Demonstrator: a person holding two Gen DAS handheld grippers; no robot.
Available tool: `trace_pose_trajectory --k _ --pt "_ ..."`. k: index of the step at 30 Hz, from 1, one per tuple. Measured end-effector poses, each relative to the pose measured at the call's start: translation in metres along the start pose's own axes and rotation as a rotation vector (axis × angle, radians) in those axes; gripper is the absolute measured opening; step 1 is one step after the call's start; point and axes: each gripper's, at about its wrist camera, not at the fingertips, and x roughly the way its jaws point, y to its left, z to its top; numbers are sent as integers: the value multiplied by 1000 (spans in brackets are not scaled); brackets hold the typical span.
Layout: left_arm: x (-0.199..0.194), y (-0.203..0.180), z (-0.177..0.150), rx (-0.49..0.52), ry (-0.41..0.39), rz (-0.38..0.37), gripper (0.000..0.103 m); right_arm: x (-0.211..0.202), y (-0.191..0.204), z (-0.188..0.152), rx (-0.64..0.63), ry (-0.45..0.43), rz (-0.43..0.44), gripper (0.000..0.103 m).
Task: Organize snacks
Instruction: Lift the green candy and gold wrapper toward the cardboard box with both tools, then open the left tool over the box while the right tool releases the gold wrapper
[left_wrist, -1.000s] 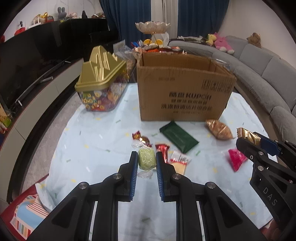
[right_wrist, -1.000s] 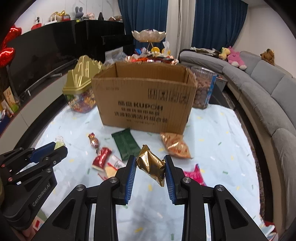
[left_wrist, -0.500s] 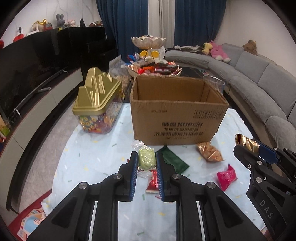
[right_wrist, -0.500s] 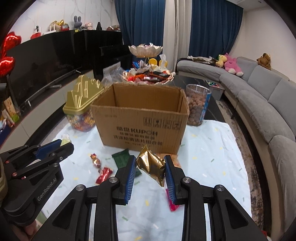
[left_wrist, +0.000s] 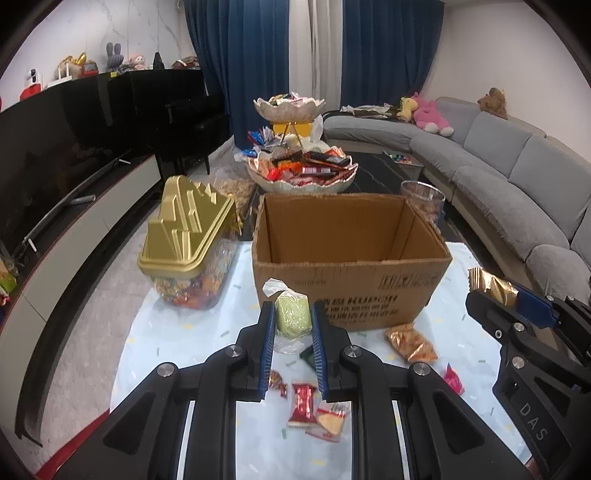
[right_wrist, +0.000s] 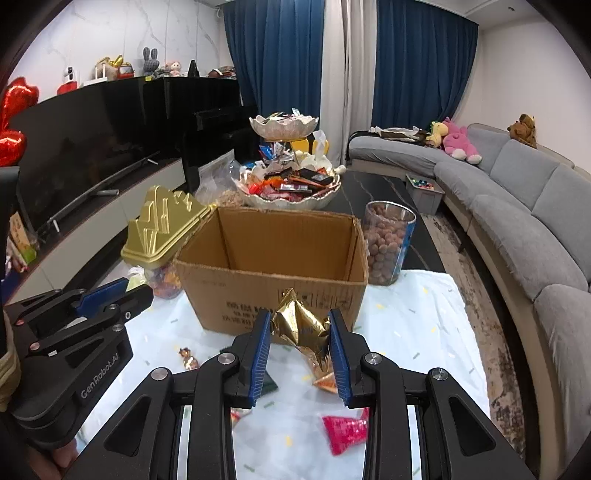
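Both my tongs have risen from the bench: left tongs (left_wrist: 293, 320) clamp the green snack (left_wrist: 292, 316), right tongs (right_wrist: 300, 329) the gold wrapper (right_wrist: 301, 325) (crinkly), now level with the cardboard box (left_wrist: 351, 273) rim, ready for dropping in.

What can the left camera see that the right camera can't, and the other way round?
Only the left wrist view shows the green snack clamped in the left gripper and the red candy below it. Only the right wrist view shows the red heart balloon. Both show the cardboard box, the gold-lidded candy jar and the gold packet in the right gripper.
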Motion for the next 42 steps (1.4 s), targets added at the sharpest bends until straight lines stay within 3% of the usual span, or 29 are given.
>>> trace_pose_trajectory --k 24,42 --pt "34 6 73 25 -47 -1 20 40 -16 72 12 -54 -14 32" --pt "84 9 107 44 -4 -8 20 91 -17 106 -2 -3 -11 32"
